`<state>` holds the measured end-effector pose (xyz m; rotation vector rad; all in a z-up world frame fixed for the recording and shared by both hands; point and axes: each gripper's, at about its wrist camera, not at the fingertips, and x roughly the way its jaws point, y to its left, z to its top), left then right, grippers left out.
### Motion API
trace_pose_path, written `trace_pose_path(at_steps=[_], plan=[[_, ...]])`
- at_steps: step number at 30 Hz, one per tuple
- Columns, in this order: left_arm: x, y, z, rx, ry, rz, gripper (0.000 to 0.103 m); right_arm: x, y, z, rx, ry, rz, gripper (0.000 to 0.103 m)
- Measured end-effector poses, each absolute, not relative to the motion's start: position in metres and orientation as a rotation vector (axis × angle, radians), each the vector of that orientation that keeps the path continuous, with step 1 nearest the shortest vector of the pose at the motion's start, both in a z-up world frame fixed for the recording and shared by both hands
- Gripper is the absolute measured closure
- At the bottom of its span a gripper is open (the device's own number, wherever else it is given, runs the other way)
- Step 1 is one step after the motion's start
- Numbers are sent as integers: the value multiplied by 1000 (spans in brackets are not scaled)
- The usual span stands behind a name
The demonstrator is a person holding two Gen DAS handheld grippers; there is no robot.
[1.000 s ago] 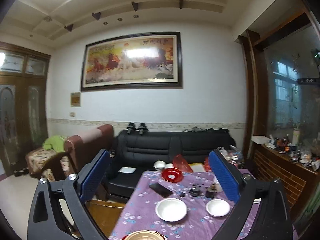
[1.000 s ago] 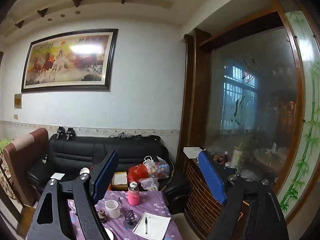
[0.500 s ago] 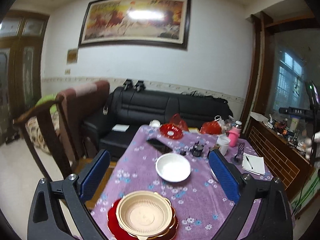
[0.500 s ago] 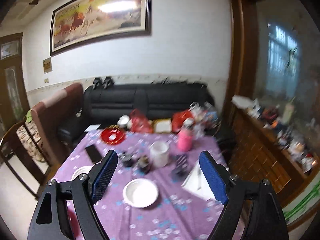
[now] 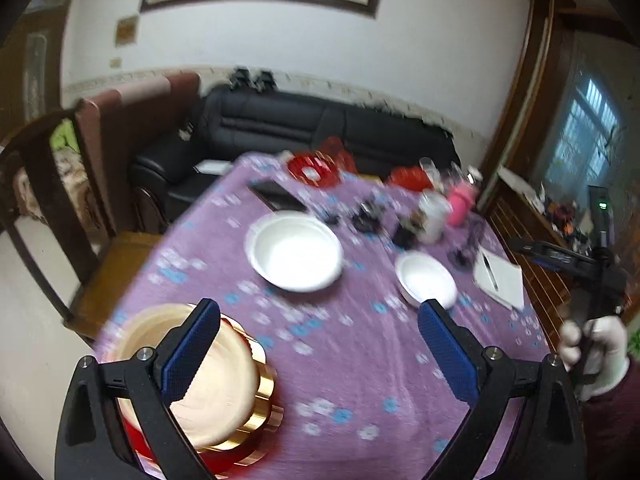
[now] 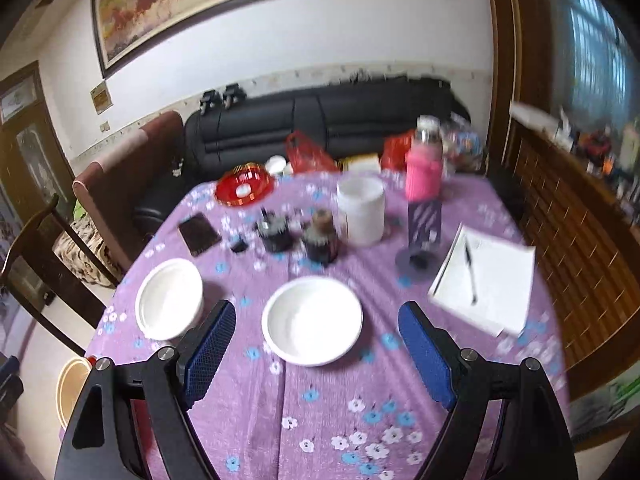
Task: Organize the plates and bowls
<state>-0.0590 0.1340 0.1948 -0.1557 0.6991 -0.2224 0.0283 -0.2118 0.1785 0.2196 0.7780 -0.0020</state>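
A table under a purple flowered cloth (image 5: 352, 360) holds the dishes. In the left wrist view a large white bowl (image 5: 294, 254) sits mid-table, with a smaller white bowl (image 5: 426, 278) to its right. A gold bowl stack on a red plate (image 5: 228, 384) stands at the near left corner. My left gripper (image 5: 316, 316) hangs open above the cloth, its left finger in front of the gold stack. In the right wrist view my right gripper (image 6: 316, 314) is open, above and just short of the smaller white bowl (image 6: 312, 320). The large bowl (image 6: 170, 298) lies left of it. A red plate (image 6: 244, 188) rests at the far edge.
A white cup (image 6: 360, 210), pink bottle (image 6: 424, 164), dark jars (image 6: 276, 232), phone (image 6: 198, 234) and a notepad with pen (image 6: 484, 276) crowd the far half. A wooden chair (image 5: 60, 208) stands left, a wooden cabinet (image 6: 572, 216) right, a black sofa (image 5: 304, 128) behind. A gloved hand (image 5: 596, 352) shows at right.
Both views have swung down from the wall and painting onto the tabletop as both grippers came down toward the table. Jaws stayed wide, nothing taken hold of.
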Motion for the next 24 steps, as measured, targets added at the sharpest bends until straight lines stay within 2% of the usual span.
trace_pose_path(at_steps=[5, 10, 18, 24], plan=[[-52, 61, 162, -55, 808, -335, 4, 37, -240, 125, 329, 865, 8, 18], [-44, 43, 156, -9, 816, -359, 4, 36, -256, 110, 373, 885, 12, 18], [22, 119, 180, -121, 817, -185, 4, 63, -215, 114, 395, 871, 102, 17], [71, 185, 162, -265, 903, -91, 4, 95, -145, 101, 415, 896, 225, 17]])
